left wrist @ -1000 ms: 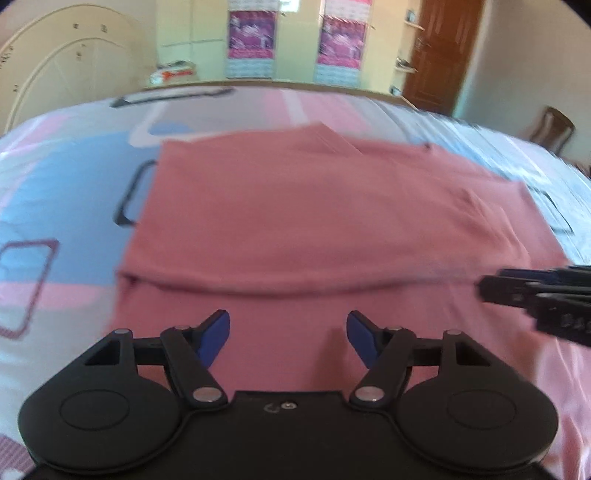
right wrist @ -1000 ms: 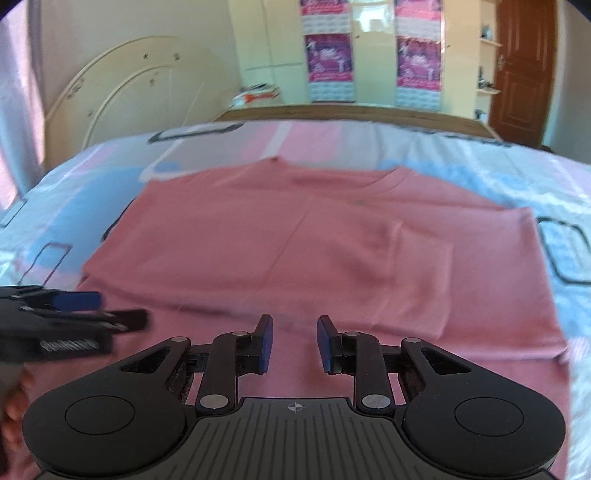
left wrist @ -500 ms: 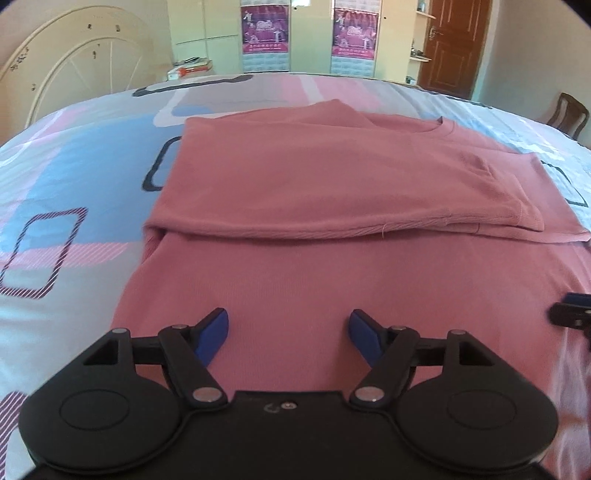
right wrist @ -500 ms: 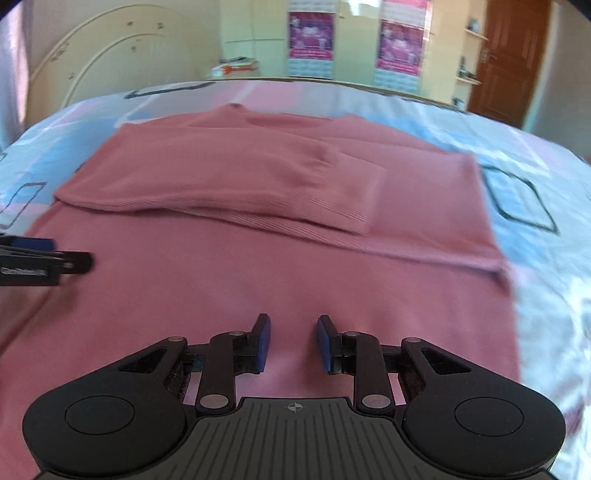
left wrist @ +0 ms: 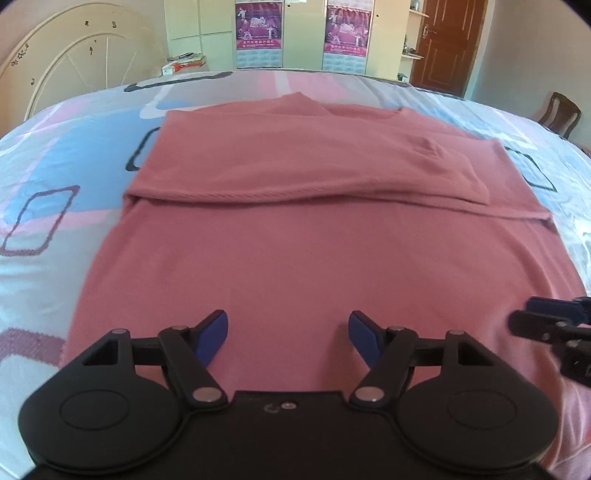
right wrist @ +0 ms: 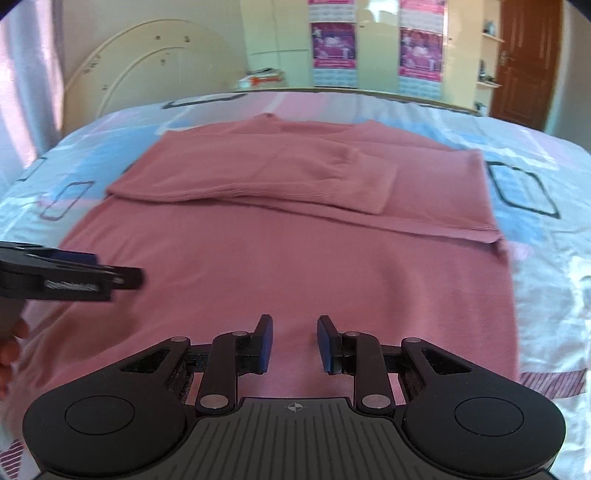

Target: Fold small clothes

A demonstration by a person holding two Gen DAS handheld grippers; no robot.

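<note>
Pink sweater (left wrist: 295, 236) lies flat mid-bed on a bedsheet (left wrist: 55, 177) printed in pale blue, pink and white with dark rounded-square outlines. The far part is folded over itself, the sleeve cuff (right wrist: 373, 192) lying on top, its ribbed edge running across.

Left gripper (left wrist: 287, 328): jaws wide apart, nothing between them, above the near hem. Right gripper (right wrist: 293, 343): jaws narrowly apart, empty, also over the near hem; its tip shows at the right edge of the left view.

Room: cream arched headboard (left wrist: 74, 62) at far left, pale wardrobe doors with two purple calendars (left wrist: 258, 33), brown door (left wrist: 450, 40) far right, wooden chair (left wrist: 559, 114) beside it. Books (right wrist: 264, 77) stacked behind the bed.
</note>
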